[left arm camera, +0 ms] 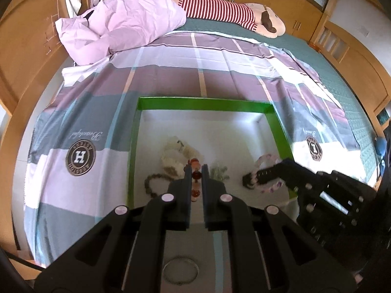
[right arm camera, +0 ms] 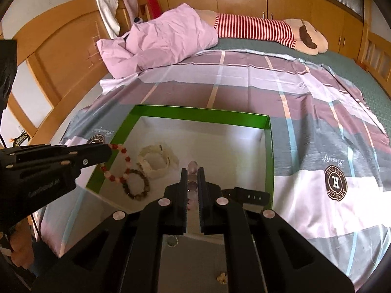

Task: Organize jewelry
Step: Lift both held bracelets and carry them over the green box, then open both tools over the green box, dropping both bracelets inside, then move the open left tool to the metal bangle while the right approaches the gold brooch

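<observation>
A green-walled box (left arm camera: pixel 205 103) (right arm camera: pixel 195 112) with a white floor lies on the bed. My left gripper (left arm camera: pixel 196 171) is shut on a red-and-pink bead bracelet (left arm camera: pixel 196 174) (right arm camera: pixel 122 157) and holds it over the box's left part. My right gripper (right arm camera: pixel 193 171) is shut on a pink-and-purple bead bracelet (right arm camera: pixel 192 164) (left arm camera: pixel 265 158) over the box's right part. In the box lie a white bracelet (right arm camera: pixel 154 158) (left arm camera: pixel 172 156), a brown bead bracelet (right arm camera: pixel 138 183) (left arm camera: pixel 152 183), a greenish piece (left arm camera: pixel 218 172) and a black strap (right arm camera: pixel 246 195).
A metal ring (left arm camera: pixel 180 271) lies on the sheet in front of the box. A plaid sheet (left arm camera: pixel 97 112) covers the bed. A pink pillow (left arm camera: pixel 122 24) and a striped plush toy (left arm camera: pixel 232 12) lie at the far end. Wooden cabinets stand around.
</observation>
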`<state>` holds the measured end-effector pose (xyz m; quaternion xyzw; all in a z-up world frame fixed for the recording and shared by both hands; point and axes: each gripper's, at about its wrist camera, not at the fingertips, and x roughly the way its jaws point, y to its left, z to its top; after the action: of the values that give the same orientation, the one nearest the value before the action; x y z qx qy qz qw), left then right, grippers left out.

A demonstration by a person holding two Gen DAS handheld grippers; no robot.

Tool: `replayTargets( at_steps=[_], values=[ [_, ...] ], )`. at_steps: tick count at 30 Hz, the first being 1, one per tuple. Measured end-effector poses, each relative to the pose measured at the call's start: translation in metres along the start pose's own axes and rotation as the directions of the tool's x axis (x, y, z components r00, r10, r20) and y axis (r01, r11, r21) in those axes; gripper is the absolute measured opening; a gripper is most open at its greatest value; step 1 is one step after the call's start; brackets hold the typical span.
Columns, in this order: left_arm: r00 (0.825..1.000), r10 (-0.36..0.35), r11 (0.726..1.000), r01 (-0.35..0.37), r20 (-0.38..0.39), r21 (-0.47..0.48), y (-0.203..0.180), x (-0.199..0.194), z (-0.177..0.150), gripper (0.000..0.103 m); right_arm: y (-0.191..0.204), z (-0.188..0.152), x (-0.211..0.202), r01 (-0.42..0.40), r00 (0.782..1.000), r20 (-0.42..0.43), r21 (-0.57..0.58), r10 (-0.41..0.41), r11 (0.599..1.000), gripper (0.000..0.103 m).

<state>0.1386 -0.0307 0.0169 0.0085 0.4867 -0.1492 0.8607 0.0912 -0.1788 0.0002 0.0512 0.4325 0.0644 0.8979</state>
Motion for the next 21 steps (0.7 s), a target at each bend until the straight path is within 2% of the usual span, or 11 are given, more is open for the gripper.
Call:
replayTargets(
  at_steps=[1,3,4,7,11,13,15,17,21],
  values=[
    [1.0,0.004,1.0,-0.004,-0.001,-0.004,0.0,0.004,0.001,0.012,-0.001,0.0,0.002,0.007,1.0,-0.004,0.004,-0.007,1.0,0.016],
    [1.0,0.011,1.0,-0.011,-0.01,-0.01,0.001,0.009,0.0,0.035,-0.005,-0.003,-0.002,0.01,1.0,-0.005,0.027,-0.01,1.0,0.049],
    [1.0,0.011,1.0,-0.012,-0.006,-0.011,0.003,0.008,-0.004,0.036,-0.006,-0.005,-0.005,0.004,1.0,0.004,0.037,-0.004,0.999,0.052],
    [1.0,-0.001,1.0,0.001,-0.012,-0.014,0.011,0.0,-0.023,0.036,-0.009,-0.02,-0.022,-0.016,1.0,0.005,0.03,0.016,0.999,0.052],
    [0.999,-0.006,0.999,0.005,-0.035,-0.036,0.028,-0.009,-0.063,0.043,-0.023,-0.05,-0.036,-0.029,0.999,-0.02,0.05,0.031,0.998,0.056],
    [0.998,0.012,0.998,-0.016,-0.069,-0.06,0.039,-0.005,-0.086,0.045,-0.031,-0.069,-0.031,-0.003,0.998,-0.069,0.053,0.007,0.999,0.058],
    [0.994,0.042,0.997,-0.049,-0.103,-0.064,0.046,0.0,-0.105,0.054,-0.035,-0.086,-0.021,0.029,0.993,-0.118,0.059,-0.022,0.998,0.058],
    [0.988,0.066,0.995,-0.076,-0.141,-0.063,0.05,0.006,-0.124,0.061,-0.038,-0.102,-0.009,0.031,0.983,-0.182,0.077,-0.016,0.997,0.058],
    [0.981,0.051,0.997,-0.06,-0.187,-0.045,0.049,0.015,-0.148,0.065,-0.028,-0.124,0.014,0.027,0.966,-0.26,0.055,-0.012,0.998,0.058]
  ],
)
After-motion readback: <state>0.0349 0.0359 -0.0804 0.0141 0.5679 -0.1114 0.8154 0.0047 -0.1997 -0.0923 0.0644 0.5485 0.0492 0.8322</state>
